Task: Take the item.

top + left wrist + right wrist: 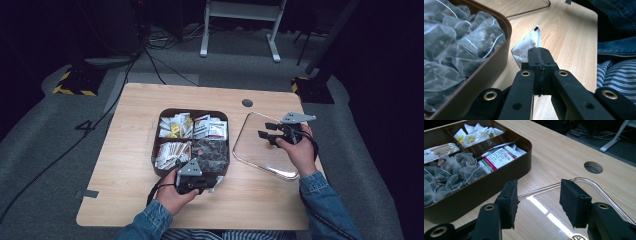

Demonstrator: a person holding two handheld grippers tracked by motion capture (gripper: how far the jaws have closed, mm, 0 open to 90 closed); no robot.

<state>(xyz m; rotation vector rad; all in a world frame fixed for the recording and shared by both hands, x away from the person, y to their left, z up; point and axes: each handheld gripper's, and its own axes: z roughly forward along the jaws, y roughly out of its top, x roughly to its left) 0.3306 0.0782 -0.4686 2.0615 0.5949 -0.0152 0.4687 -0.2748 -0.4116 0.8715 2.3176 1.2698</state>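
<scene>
Left gripper (539, 56) clenched on white sachet (526, 47), just outside brown tray (499, 56) wall on table (571, 45); sachet print too small to read. Right gripper (537, 195) jaws apart, nothing between, over clear lid (584, 182). Red-white packets (499, 157) in tray, text illegible.

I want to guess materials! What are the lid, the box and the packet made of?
Lid: probably clear plastic, glossy; the wood shows through and light glints on it.
Box: likely brown plastic, smooth, slightly shiny.
Packet in the left gripper: looks like crinkly printed paper or foil; hard to tell.
</scene>
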